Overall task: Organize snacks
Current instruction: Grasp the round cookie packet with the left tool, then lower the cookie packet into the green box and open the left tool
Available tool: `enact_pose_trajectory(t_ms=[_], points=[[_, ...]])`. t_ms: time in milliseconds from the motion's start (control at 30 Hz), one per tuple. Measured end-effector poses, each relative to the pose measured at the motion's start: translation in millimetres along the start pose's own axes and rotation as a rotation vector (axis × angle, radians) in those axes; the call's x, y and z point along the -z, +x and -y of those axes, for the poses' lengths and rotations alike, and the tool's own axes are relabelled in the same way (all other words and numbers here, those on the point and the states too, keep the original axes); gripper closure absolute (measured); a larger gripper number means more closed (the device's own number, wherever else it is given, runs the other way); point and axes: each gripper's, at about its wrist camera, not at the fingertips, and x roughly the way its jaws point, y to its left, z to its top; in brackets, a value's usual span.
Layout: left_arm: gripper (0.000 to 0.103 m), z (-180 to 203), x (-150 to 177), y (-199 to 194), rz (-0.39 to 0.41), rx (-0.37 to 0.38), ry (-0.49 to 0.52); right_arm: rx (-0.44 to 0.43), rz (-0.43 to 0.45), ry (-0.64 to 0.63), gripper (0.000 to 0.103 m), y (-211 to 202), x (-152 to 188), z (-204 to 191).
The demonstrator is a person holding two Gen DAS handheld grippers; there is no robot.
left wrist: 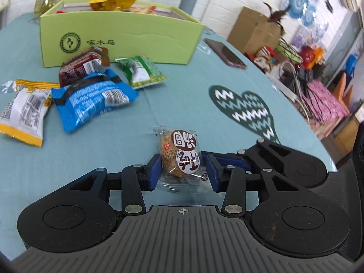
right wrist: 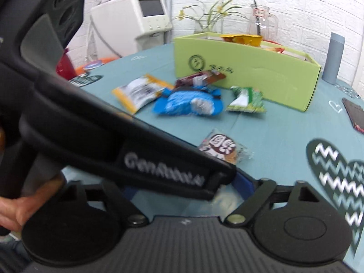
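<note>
Sesame cake packet (left wrist: 179,157) between left claw (left wrist: 182,170) pads

Both wrist cameras look forward over their jaws, low and close above the table (left wrist: 186,104), sharing the green box (left wrist: 118,41) (beyond both jaws).

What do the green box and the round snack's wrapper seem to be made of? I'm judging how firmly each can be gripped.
The green box looks like matte cardboard: flat stiff walls, folded corner edges, printed logo. The round snack's wrapper seems thin clear glossy plastic film: the sesame-coated cake shows through, and it crinkles between the left gripper pads, so it likely deforms easily.
</note>
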Motion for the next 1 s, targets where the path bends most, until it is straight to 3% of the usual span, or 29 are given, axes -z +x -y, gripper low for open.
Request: enact_pose_trajectory(t_ms=[200,267,333,367,500,633,767,867,1000], points=[[0.056,-4.0,-4.3,-19.0,0.052,0.004,-0.026,0.06,0.033,0.06,0.012,-12.8,-0.7,3.2],[0.055,-8.3,-8.1,-19.2,0.054,0.008,-0.036,0.052,0.032,0.075,0.015,-8.5,-2.2,3.0],[0.06,-10.7,-9.5,-9.1,0.014,0.026,-0.033,0.039,0.017,0.085,0.031,-0.8,-2.6,4.2],[0.081,-11.6,-7.8,-2.6,-0.02,0.039,-0.032,0.052,0.029,0.074,0.041,-0.5,-2.3,2.5],[0.089,-7.0,-11.7,-10.1,0.013,0.056,-0.011,0.056,0.055,0.068,0.043,-8.6,-12.7,6.8],[0.089,-9.6,-60.2,-17.1,0.076,0.107,-0.029,0.107,0.136,0.023,0.041,-14.8,-50.4,22.3],[0.089,-13.9,-133.1,-16.0,0.17,0.101,-0.022,0.15,0.228,-0.04,0.038,0.2,-112.1,53.3],[0.089,-21.4,-188.2,3.0,0.209,0.061,-0.017,0.166,0.247,-0.048,0.037,28.1,-156.9,82.5],[0.089,-34.8,-239.3,49.8,0.188,0.025,-0.021,0.174,0.21,-0.017,0.037,72.6,-190.6,123.0]])
